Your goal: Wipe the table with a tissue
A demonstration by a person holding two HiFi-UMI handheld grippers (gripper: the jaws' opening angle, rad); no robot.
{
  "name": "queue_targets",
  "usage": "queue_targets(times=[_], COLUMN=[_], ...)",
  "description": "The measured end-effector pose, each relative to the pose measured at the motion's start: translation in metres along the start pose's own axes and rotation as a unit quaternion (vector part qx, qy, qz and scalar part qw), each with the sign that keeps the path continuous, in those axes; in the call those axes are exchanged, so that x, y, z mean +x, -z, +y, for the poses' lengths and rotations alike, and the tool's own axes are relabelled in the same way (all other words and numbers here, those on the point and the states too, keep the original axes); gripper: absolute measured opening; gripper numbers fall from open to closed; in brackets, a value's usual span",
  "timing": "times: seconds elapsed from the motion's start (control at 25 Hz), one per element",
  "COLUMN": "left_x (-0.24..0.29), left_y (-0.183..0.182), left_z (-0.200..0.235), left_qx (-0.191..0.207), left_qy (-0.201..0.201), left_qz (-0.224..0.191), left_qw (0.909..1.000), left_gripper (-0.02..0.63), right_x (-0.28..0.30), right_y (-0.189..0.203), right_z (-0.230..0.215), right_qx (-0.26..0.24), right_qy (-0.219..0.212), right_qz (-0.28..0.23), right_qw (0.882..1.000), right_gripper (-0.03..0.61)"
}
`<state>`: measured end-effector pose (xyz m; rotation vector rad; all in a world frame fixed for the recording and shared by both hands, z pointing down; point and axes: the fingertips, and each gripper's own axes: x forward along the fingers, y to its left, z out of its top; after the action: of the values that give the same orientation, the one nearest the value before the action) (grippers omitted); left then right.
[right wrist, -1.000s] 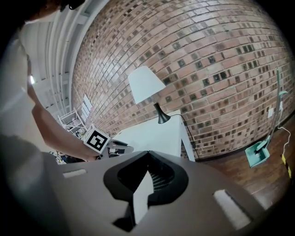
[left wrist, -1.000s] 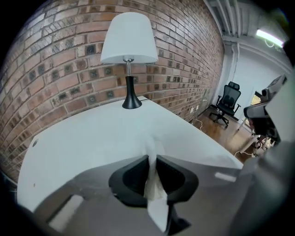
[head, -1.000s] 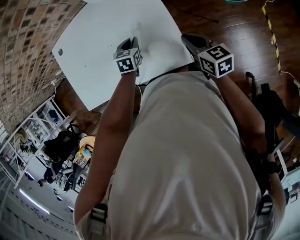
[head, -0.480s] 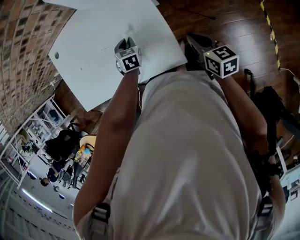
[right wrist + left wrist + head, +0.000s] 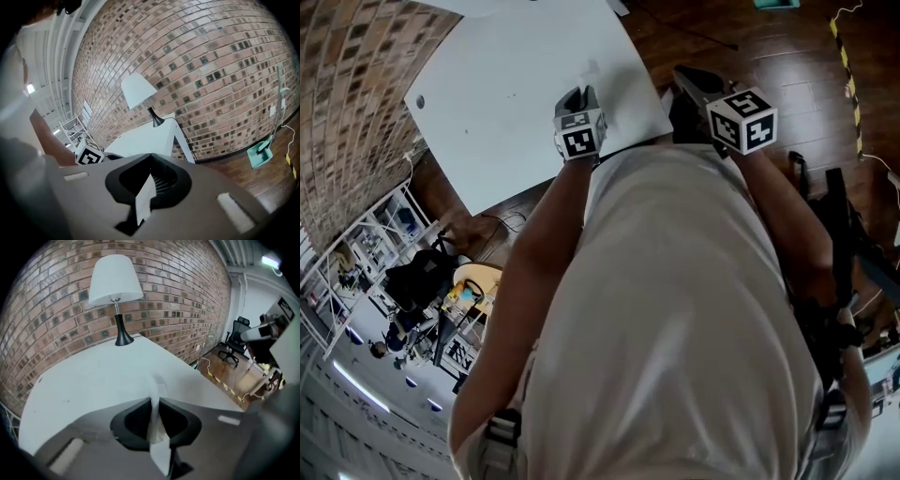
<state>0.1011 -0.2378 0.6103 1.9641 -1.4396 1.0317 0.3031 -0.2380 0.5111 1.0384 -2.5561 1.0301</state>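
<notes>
Pinching the thin white paper tissue (image 5: 157,386), your left claw (image 5: 155,401) holds it over the white worktop (image 5: 93,380). It is soft and probably tears easily, so keep hold of its bunched end. Your right claw (image 5: 151,156) is closed.

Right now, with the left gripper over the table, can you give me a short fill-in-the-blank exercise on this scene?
1. The left gripper is shut on a white ____.
2. Behind the table rises a wall built of ____.
3. The lamp on the table has a white shade and a ____ base.
Missing words: tissue; brick; black.
</notes>
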Motion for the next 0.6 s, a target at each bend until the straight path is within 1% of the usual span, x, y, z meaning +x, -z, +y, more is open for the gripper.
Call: queue_targets(times=[0.08,0.2,0.24,0.28,0.4,0.6], left_x=[-0.003,-0.01,-0.015,-0.02,-0.033,-0.06], left_y=[0.005,0.008,0.007,0.006,0.006,0.015], left_z=[-0.016,-0.047,-0.054,-0.058,-0.053,-0.007], left_qx=[-0.025,-0.025,-0.024,-0.026,-0.048,-0.11], left_qy=[0.036,0.107,0.121,0.126,0.11,0.056], left_qz=[0.01,0.03,0.03,0.024,0.002,-0.035], left_qw=[0.999,0.9935,0.9919,0.9914,0.9927,0.9917], left_gripper=[0.041,0.041,0.041,0.041,0.041,0.041], right_x=[0.001,0.003,0.005,0.006,0.012,0.032], right_y=[-0.003,-0.01,-0.013,-0.015,-0.015,-0.011], right_z=[-0.002,-0.003,-0.003,-0.002,-0.001,0.016], right_qx=[0.001,-0.002,-0.004,-0.006,-0.009,-0.015], right_qy=[-0.003,-0.01,-0.013,-0.016,-0.026,-0.051], right_qz=[0.0,-0.001,-0.001,-0.001,0.002,0.018], right_qw=[1.0,1.0,1.0,1.0,1.0,0.998], right_gripper=[0.006,0.006,0.006,0.006,0.006,0.006])
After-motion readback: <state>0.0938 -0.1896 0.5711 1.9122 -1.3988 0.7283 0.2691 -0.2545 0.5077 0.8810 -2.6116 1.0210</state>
